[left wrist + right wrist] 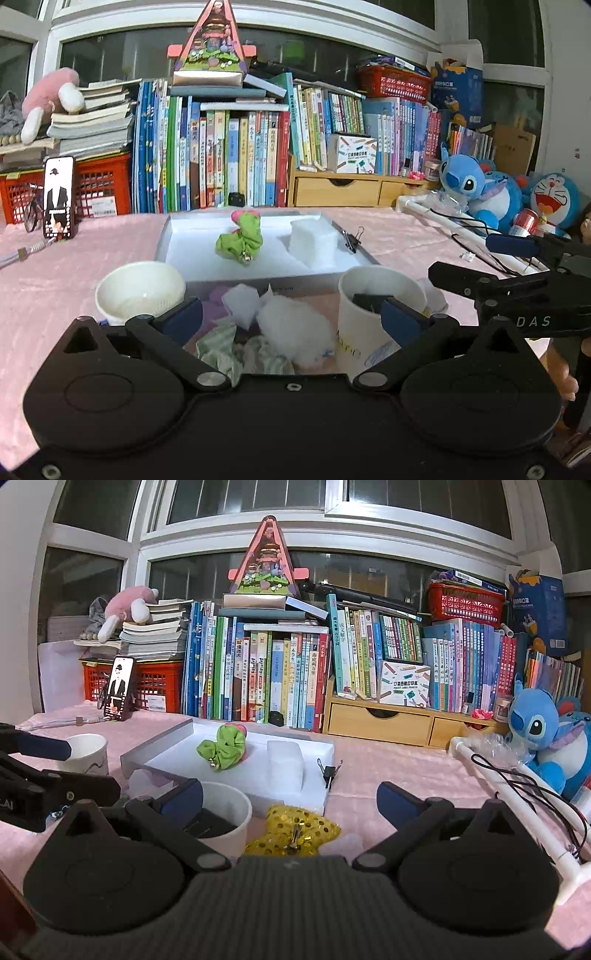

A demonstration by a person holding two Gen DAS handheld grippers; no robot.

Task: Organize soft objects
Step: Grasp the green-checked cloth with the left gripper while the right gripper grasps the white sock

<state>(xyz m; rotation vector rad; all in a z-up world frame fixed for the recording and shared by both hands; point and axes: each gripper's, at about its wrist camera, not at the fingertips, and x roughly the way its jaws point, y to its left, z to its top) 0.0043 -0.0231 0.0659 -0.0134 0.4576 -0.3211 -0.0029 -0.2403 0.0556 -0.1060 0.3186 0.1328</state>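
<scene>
1. The left gripper [291,314] hangs low over a pile of soft things at the near edge of the tabletop [55,280]. Its jaws are spread wide and hold nothing.
2. Between those jaws lie a white fluffy ball [295,332], a small white foam piece [242,301] and a crumpled green-striped cloth [218,350].
3. The right gripper [290,799] also has wide, empty jaws. A yellow sequin pouch [295,830] lies just below them, at 6 o'clock in its view.
4. The white tray [173,236] sits past the pile, at 12 o'clock. Inside it rest a green scrunchie [240,242] and a white foam block [314,243].
5. A white bowl [140,291] stands at 10 o'clock from the left gripper, and a white paper cup [373,317] at 2 o'clock.
6. What could go wrong: the right-hand pad of the left gripper is over the cup rim. Closing from here could knock the cup over.
7. The fluffy ball is loose and squashy. The jaws could pinch only a tuft, and it could slip out on the way to the tray.
8. The soft things lie touching each other, so one grab could drag a second thing along.
9. The two grippers are near each other and could bump.
</scene>
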